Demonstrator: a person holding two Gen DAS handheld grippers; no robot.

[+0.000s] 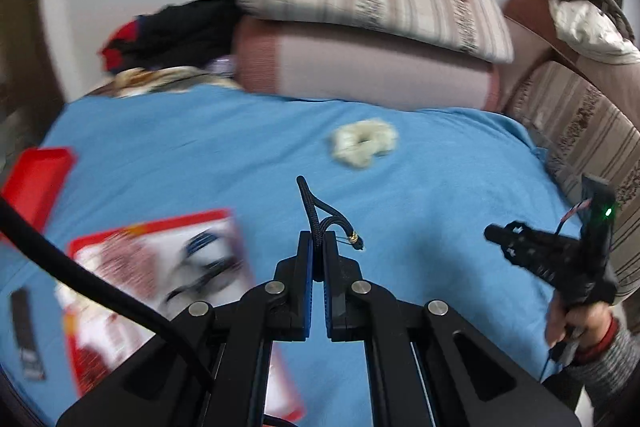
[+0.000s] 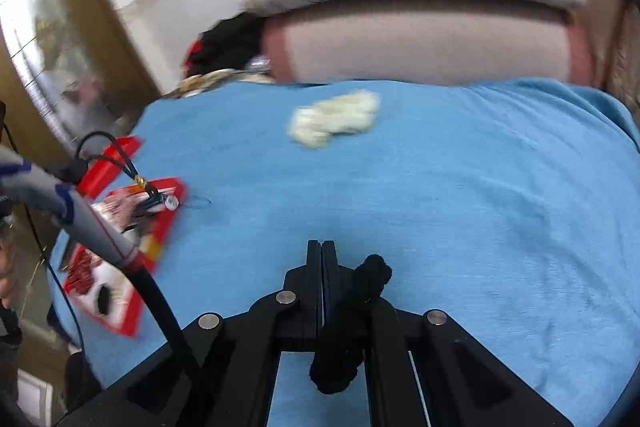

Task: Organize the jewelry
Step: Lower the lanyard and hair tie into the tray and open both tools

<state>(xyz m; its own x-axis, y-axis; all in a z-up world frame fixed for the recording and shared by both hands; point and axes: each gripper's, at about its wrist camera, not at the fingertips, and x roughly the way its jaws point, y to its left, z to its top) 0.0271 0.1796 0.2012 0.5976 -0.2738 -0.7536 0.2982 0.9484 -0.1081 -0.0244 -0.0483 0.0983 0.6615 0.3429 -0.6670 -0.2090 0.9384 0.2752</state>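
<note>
While the left gripper point(image 1: 318, 241) has its fingers clenched on a black braided cord point(image 1: 309, 205) with a small gold clasp point(image 1: 355, 238), that cord juts up in the lower middle of the left wrist view, above the blue bedsheet point(image 1: 440, 195). The right gripper point(image 2: 322, 251) is shut tight too; a black fuzzy band point(image 2: 360, 301) lies against its right finger, but whether it is actually pinched I cannot tell. The cord is gripped near one end, so a quick swing could whip it loose short of the red tray point(image 1: 38, 179) at left.
</note>
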